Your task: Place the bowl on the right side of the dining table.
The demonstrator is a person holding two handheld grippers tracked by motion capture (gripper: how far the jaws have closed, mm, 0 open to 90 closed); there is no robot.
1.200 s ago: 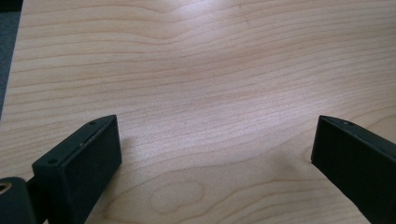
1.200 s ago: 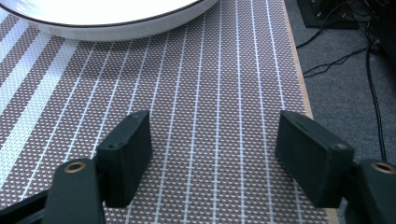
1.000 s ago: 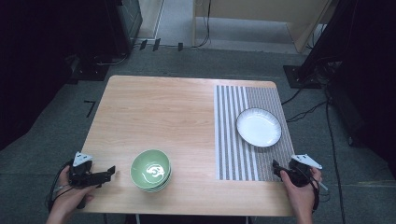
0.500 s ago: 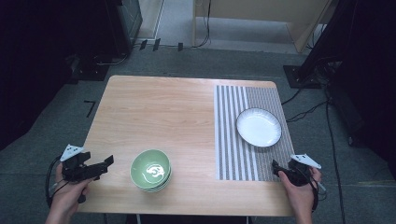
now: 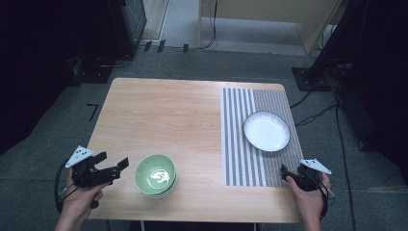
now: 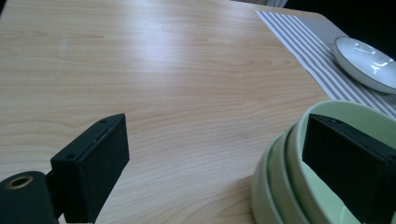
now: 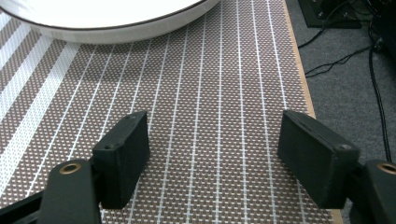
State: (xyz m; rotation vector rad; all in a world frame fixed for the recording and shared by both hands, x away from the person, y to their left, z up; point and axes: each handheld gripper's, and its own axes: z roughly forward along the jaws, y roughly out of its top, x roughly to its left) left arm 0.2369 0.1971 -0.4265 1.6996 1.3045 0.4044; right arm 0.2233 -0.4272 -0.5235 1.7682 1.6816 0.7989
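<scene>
Reaching for the stacked green bowls

Our left tool (image 5: 115, 167), jaws apart though just narrowing, nears the green bowls (image 5: 155, 175) at the counter's (image 5: 163, 110) near edge; next, perhaps, close on a rim. Right tool (image 5: 287, 174) rests apart.

A pale wooden table (image 5: 163, 110) carries a striped grey place mat (image 5: 240, 144) along its right edge, a white plate (image 5: 266, 131) resting on that mat towards the far right corner, and a stack of green bowls (image 5: 155, 175) on bare wood near the front edge, left of the mat.
</scene>
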